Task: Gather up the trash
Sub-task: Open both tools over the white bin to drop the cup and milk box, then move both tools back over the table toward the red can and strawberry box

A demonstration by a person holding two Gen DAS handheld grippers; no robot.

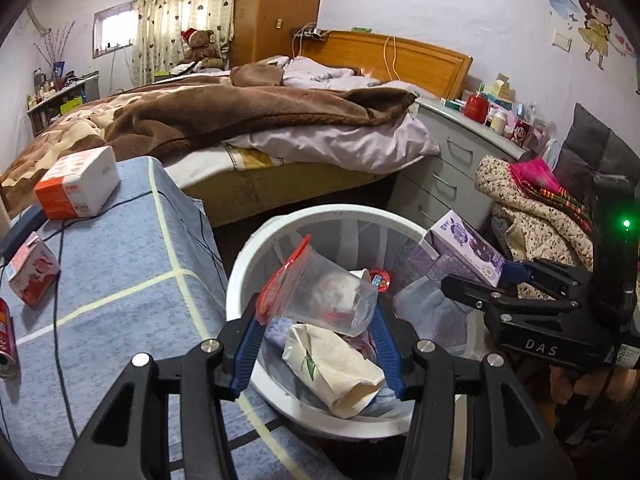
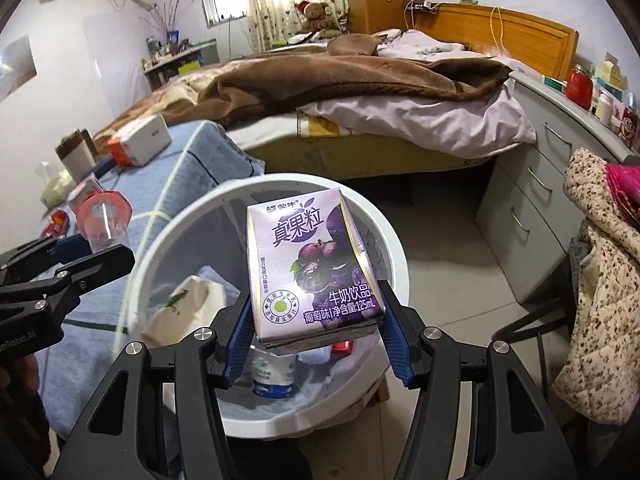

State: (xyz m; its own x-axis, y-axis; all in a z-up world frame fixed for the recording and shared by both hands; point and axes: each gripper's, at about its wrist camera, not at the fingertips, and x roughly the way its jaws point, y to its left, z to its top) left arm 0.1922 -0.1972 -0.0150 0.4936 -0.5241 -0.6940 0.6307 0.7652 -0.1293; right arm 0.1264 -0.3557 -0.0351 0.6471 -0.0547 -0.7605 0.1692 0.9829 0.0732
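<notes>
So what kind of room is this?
It looks like a bedroom. There's a bed with a rumpled brown blanket, a teddy bear by the curtains, and a grey chest of drawers beside the bed.

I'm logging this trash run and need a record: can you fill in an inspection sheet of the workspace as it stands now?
Surface: blue cloth on the table beside the bin.
Job's things: white bin part full; purple carton and clear plastic cup held over it.
Clutter: tissue pack, small red carton, can on the cloth.
Grippers: left gripper shut on the cup; right gripper shut on the carton.
Cables: black cable across the cloth.
Surroundings: unmade bed, grey drawers.
</notes>
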